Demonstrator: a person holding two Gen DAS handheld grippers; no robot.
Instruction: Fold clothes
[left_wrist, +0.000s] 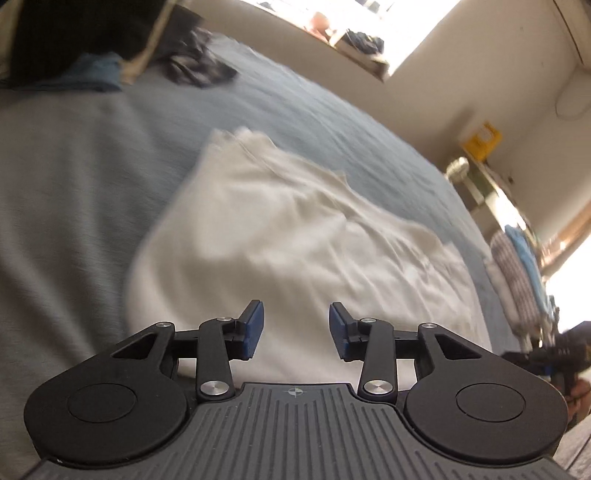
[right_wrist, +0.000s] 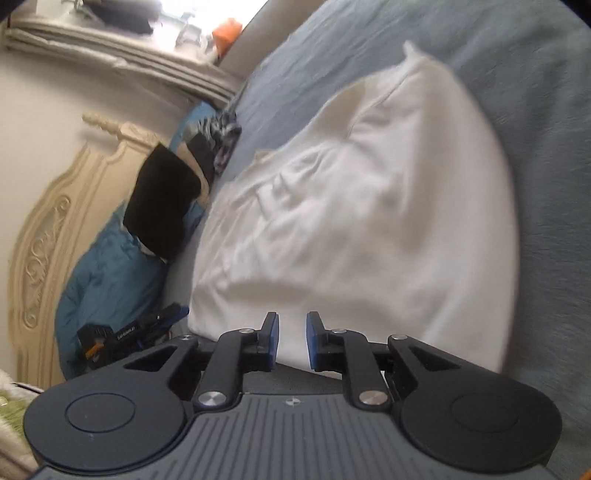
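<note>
1. The white garment (left_wrist: 295, 236) is lying partly folded on the grey-blue bedcover (left_wrist: 74, 184), in the middle of the bed and just ahead of both grippers; in the right wrist view the same garment (right_wrist: 369, 221) is filling most of the scene.
2. The left gripper (left_wrist: 296, 330) is hovering above the near edge of the cloth with its blue pads (left_wrist: 255, 325) spread apart and nothing between them.
3. The right gripper (right_wrist: 291, 339) is showing a narrower gap between its pads (right_wrist: 274, 339); white cloth is showing behind that gap, but the pads are not pressing on it, so the gripper appears empty.
4. Judging by its wrinkles and soft rounded folds, the garment is looking light, limp and thin; it will likely be sagging and draping wherever it is lifted, not keeping any shape.
5. The fabric is looking matte, so slipping seems a small worry, yet a pinch may be catching only the top layer and pulling the fold open.
6. The best hold is probably at the two near corners or along a hemmed edge, one gripper at each, taking all layers together.
7. Blur is hiding the exact seams, so which end is collar or hem cannot be told.
8. A dark heap of other clothes (left_wrist: 195, 66) is lying well apart near the head of the bed.
</note>
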